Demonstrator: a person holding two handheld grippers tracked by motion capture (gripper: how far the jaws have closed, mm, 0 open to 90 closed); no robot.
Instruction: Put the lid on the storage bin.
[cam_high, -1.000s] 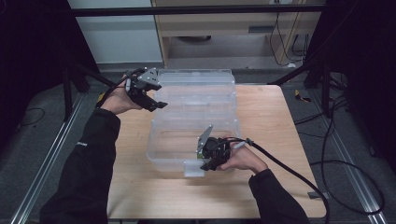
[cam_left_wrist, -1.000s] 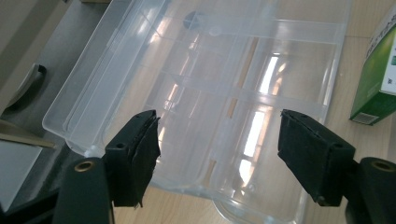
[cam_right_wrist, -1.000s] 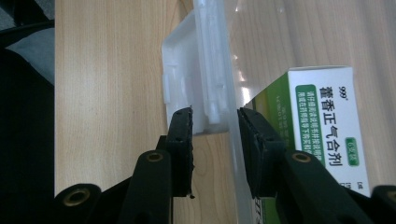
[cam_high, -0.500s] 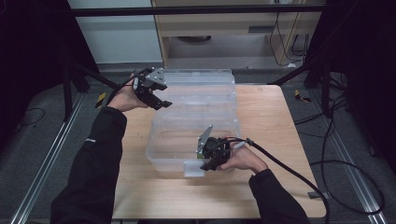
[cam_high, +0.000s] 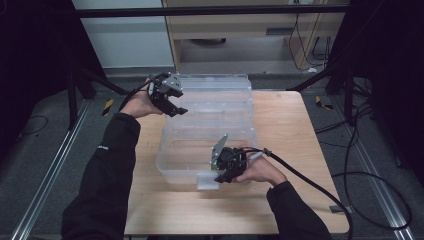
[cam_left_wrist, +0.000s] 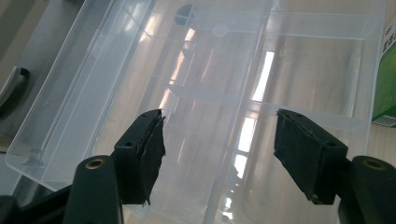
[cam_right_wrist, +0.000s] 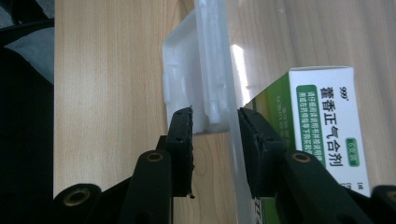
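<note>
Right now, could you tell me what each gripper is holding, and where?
The right gripper clamps the clear bin's near wall at its latch. The left gripper holds nothing.

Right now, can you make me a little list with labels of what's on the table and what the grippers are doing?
table: wooden
bin: clear plastic, open, lid flipped back
box: green and white, inside the bin
left gripper: open, empty, above the lid; jaws have just been closing a little
right gripper: jaws around the bin's front wall at the latch

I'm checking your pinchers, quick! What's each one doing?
Left gripper: fingers open, empty, above the lid.
Right gripper: fingers shut on the clear box at its front latch.
</note>
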